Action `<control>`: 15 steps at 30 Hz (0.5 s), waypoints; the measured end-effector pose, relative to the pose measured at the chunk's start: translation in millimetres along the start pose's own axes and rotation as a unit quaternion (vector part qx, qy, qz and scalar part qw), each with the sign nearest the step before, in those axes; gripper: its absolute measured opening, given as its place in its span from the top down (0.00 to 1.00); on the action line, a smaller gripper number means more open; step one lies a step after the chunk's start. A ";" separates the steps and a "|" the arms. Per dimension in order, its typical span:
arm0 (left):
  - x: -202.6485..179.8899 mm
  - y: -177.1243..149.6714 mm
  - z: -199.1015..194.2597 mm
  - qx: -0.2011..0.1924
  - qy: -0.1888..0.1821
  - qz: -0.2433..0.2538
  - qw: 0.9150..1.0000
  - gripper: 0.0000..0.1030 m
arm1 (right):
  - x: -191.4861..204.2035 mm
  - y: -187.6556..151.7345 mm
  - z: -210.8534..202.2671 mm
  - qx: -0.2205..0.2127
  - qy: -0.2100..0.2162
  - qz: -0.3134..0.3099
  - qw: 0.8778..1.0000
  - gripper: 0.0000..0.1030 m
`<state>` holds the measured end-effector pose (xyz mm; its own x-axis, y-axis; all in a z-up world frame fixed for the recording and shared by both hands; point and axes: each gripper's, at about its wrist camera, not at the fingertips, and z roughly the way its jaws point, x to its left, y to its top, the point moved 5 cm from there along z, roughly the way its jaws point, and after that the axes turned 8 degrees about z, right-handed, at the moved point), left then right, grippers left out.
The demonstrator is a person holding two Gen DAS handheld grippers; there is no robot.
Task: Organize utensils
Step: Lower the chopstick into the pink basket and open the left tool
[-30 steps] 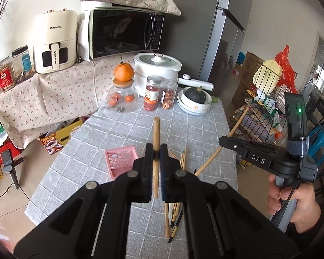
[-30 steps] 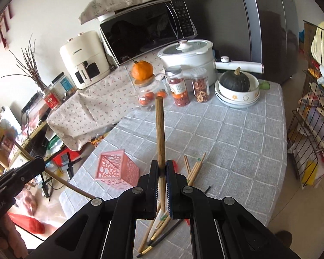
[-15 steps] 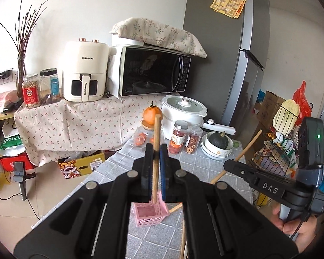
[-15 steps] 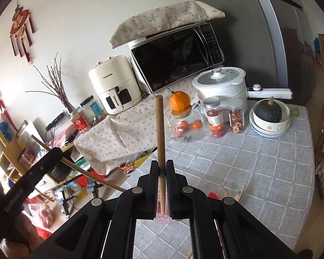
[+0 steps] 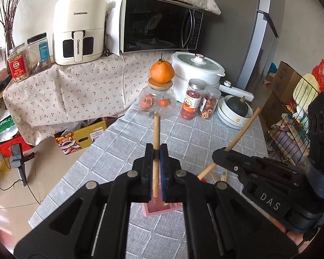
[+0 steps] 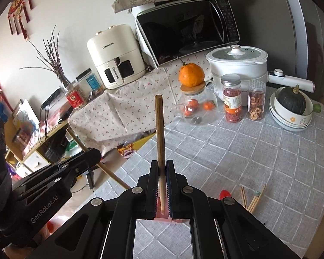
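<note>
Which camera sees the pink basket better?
The left wrist view. There the pink basket shows a rim and wall below the left gripper, which is shut on a chopstick. In the right wrist view only a pink sliver peeks out beneath the right gripper.

Left gripper (image 5: 156, 157) is clamped on an upright wooden chopstick (image 5: 156, 133) above the pink basket (image 5: 159, 209) on the grey checked tablecloth (image 5: 123, 151). Right gripper (image 5: 221, 154), at right, holds a second chopstick (image 5: 244, 129), tilted. Loose chopsticks (image 5: 223, 174) lie beyond
</note>
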<state>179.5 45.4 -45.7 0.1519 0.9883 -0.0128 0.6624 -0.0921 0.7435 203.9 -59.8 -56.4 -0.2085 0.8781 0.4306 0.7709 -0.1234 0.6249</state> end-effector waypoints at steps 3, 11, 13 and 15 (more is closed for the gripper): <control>0.6 -0.4 13.4 0.021 0.000 -0.002 1.000 0.94 | -3.3 -6.0 21.5 0.031 -0.002 -0.010 0.999 0.93; 9.4 2.2 27.9 0.037 -0.005 -0.028 0.999 0.94 | -13.0 -10.0 55.0 0.068 -0.006 0.004 0.998 0.93; 12.9 3.2 30.0 0.036 -0.003 -0.032 0.999 0.94 | -13.5 -8.2 57.1 0.067 -0.004 0.007 0.998 0.93; 15.9 3.4 31.5 0.033 -0.007 -0.039 0.999 0.94 | -13.5 -6.5 58.4 0.067 -0.002 0.009 0.998 0.93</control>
<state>207.2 57.0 -64.4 0.1085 0.9910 -0.0787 0.7191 -0.0236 0.6945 236.8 -43.9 -104.3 -0.1924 0.8778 0.4387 0.8479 -0.0764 0.5247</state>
